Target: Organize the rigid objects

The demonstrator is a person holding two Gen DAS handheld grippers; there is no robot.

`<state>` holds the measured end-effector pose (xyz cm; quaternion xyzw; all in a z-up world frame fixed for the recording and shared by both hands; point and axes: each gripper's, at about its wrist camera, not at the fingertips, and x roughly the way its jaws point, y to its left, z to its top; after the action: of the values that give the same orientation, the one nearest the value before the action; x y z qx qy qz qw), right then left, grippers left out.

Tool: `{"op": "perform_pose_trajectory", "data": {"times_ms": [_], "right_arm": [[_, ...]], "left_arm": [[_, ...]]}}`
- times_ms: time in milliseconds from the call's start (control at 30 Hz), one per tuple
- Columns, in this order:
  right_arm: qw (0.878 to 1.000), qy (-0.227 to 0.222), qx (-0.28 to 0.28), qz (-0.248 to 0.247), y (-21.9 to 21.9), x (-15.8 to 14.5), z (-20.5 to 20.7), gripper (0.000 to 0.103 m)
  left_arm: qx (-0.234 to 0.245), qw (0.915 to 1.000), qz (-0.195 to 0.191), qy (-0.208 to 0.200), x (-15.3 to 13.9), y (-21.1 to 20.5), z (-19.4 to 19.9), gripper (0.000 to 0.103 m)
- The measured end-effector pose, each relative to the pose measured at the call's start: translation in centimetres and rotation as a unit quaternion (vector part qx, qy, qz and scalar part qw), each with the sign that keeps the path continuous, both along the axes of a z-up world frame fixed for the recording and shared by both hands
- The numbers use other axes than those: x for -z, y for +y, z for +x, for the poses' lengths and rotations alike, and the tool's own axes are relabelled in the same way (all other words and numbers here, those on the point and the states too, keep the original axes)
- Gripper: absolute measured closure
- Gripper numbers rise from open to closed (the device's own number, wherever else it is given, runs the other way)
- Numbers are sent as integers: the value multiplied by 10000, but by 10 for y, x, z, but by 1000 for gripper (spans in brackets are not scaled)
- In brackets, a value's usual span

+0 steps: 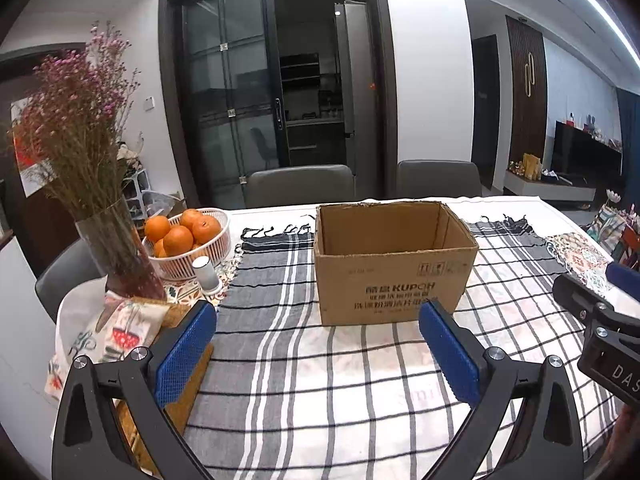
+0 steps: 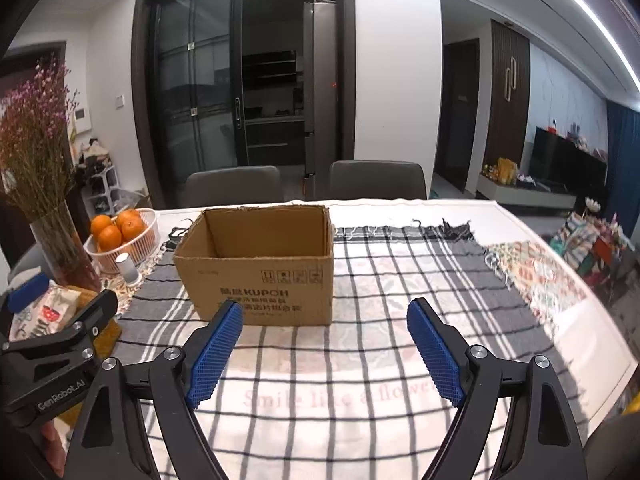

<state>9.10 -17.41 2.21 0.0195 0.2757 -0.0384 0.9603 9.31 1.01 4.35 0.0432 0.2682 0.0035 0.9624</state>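
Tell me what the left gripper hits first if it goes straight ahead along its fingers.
Most likely the cardboard box. The left gripper is open and empty, and the box's printed front face sits directly ahead between its fingers, with only bare checked cloth between. Depth is hard to judge through the fisheye.

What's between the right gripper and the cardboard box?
Nothing but bare checked tablecloth. In the right wrist view, the open right gripper hovers just short of the cardboard box, and no object sits in that stretch.
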Motion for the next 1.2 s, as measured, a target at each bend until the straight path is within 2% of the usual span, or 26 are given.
{"op": "perform_pose_trajectory", "data": {"times_ms": [400, 1200], "right_arm": [[9999, 26, -55, 157, 2, 13, -25, 18], [9997, -174, -99, 110, 5, 4, -38, 18]], "left_arm": [[6, 9999, -111, -2, 3, 3, -25, 0], [7, 9995, -162, -270, -6, 5, -36, 0]]}}
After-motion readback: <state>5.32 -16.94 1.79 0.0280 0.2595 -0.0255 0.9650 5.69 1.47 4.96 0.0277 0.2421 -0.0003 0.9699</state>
